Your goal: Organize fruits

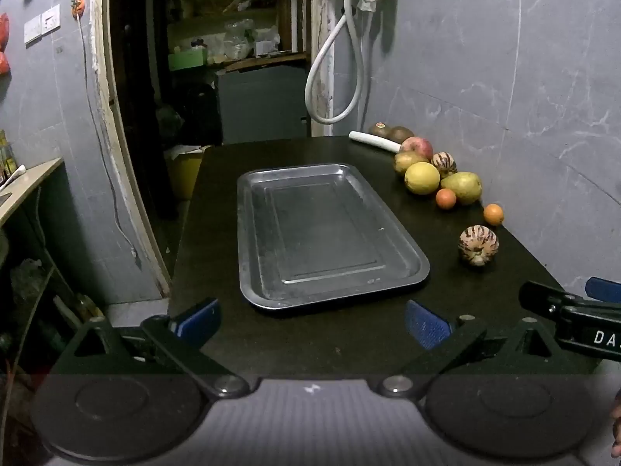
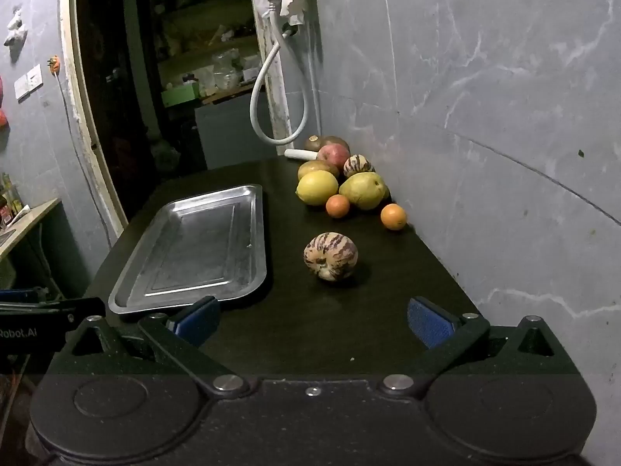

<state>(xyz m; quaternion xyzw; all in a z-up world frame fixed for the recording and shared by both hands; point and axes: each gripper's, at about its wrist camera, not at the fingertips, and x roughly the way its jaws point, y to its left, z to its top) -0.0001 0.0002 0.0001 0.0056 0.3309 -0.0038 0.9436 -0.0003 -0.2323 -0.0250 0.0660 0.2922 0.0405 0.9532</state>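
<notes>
Two open grippers hang over the near end of a dark table (image 1: 349, 334), and neither holds anything.

From the left wrist view, the left gripper (image 1: 310, 324) has its blue pads spread wide, nothing between them. Straight ahead of it lies the empty metal tray (image 1: 256, 233), its long axis running away from the fingers toward the doorway. The fruits sit off to the right, along the wall: a lone striped fruit (image 1: 478, 244) nearest, a small orange (image 1: 493, 214) beyond it by the wall, then a cluster with a yellow citrus (image 1: 422, 178), a green pear (image 1: 464, 187) and a second small orange (image 1: 445, 198). For this hand every fruit lies across the tray's right rim and well apart from the fingers. The tip of the right gripper (image 1: 574, 310) shows at the right edge.

From the right wrist view, the right gripper (image 2: 312, 322) is likewise spread wide and empty. The striped fruit (image 2: 330, 256) lies almost dead ahead, centred between the two pads' lines and apart from them, stem end turned toward the camera. It looks roundish, with no long axis to fuss over. The tray (image 2: 128, 299) is to the left here, just beside the left pad.

Judging by this, the right hand is plainly nearer the fruit; a straight reach forward and down would likely bracket it, then a short carry left to the tray.
</notes>
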